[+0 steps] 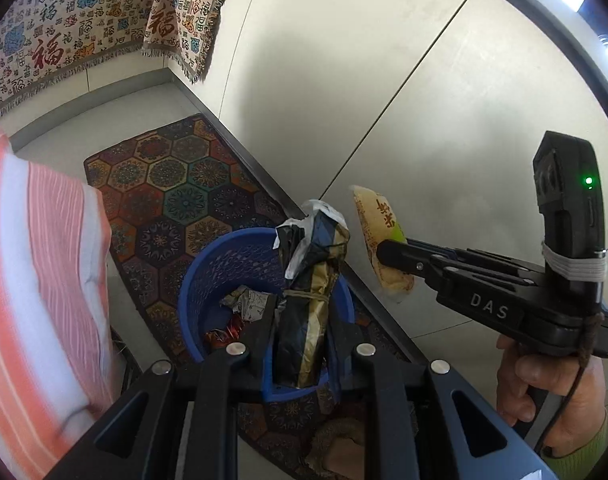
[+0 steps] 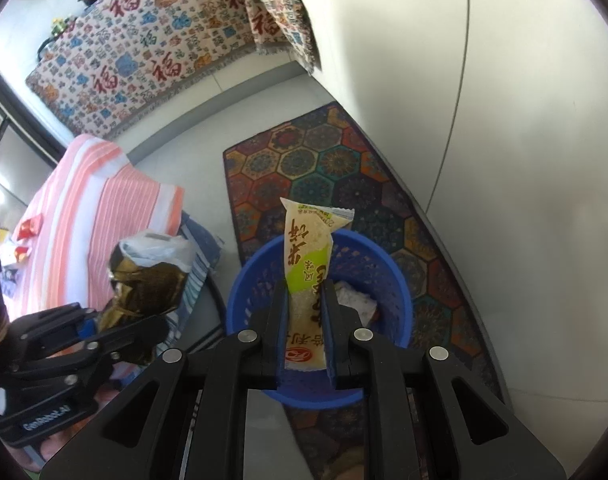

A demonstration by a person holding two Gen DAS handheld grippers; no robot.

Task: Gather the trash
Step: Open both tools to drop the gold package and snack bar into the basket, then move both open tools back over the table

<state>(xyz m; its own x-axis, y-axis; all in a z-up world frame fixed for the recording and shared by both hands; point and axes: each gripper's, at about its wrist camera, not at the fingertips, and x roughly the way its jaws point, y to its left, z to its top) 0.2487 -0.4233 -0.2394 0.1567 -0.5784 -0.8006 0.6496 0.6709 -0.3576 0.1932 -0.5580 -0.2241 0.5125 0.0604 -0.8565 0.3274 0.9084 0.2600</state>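
The left tool (image 1: 300, 320) is clamped on a crumpled black-and-gold wrapper (image 1: 311, 300) that stands up between its fingers, just over the blue basket (image 1: 208, 280) below; the right tool (image 2: 307, 320) grips a cream-and-green snack packet (image 2: 309, 256) upright, directly above the same basket, which sits on a patterned rug (image 2: 343, 168); other trash lies inside.

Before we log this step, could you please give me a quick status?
Left gripper shut on black-gold wrapper. Right gripper shut on rice-cracker packet. Both over blue basket, wrappers already inside. Nothing in the way.
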